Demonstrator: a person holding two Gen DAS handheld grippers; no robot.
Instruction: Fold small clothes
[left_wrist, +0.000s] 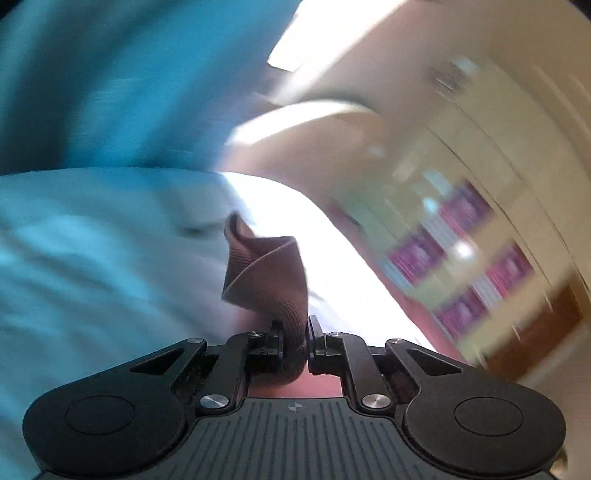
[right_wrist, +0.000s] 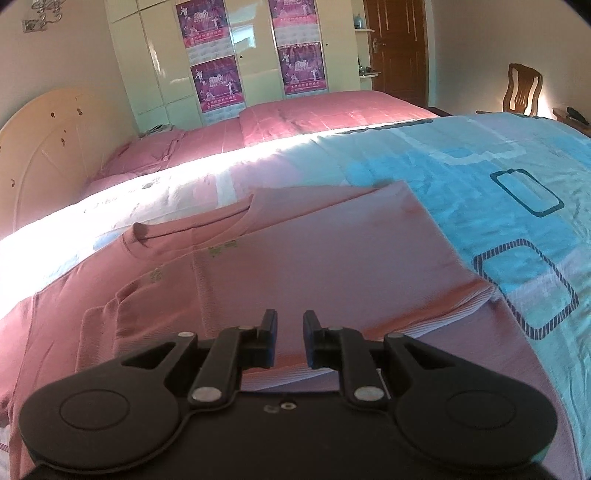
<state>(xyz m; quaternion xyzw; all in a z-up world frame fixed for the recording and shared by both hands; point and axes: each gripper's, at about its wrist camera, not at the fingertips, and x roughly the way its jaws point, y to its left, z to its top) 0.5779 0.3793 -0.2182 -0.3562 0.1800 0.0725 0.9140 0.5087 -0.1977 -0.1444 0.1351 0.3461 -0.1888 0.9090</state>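
A pink ribbed knit top (right_wrist: 295, 258) lies flat on the bed, its collar toward the upper left and its ribbed hem near me. Just above that hem hovers my right gripper (right_wrist: 290, 321), its fingers a narrow gap apart with nothing between them. The left wrist view is blurred. There my left gripper (left_wrist: 295, 325) is shut on a brownish-pink ribbed piece of cloth (left_wrist: 269, 273), which stands up in a twisted fold past the fingertips. I cannot tell which part of a garment that piece is.
A blue patterned bedspread (right_wrist: 480, 177) covers the bed under the top. Behind it stand a pink-covered bed (right_wrist: 314, 114), a cream headboard (right_wrist: 44, 147), a wardrobe with posters (right_wrist: 251, 55), a brown door (right_wrist: 399, 48) and a wooden chair (right_wrist: 524, 88). Blurred turquoise cloth (left_wrist: 92, 92) fills the left view's upper left.
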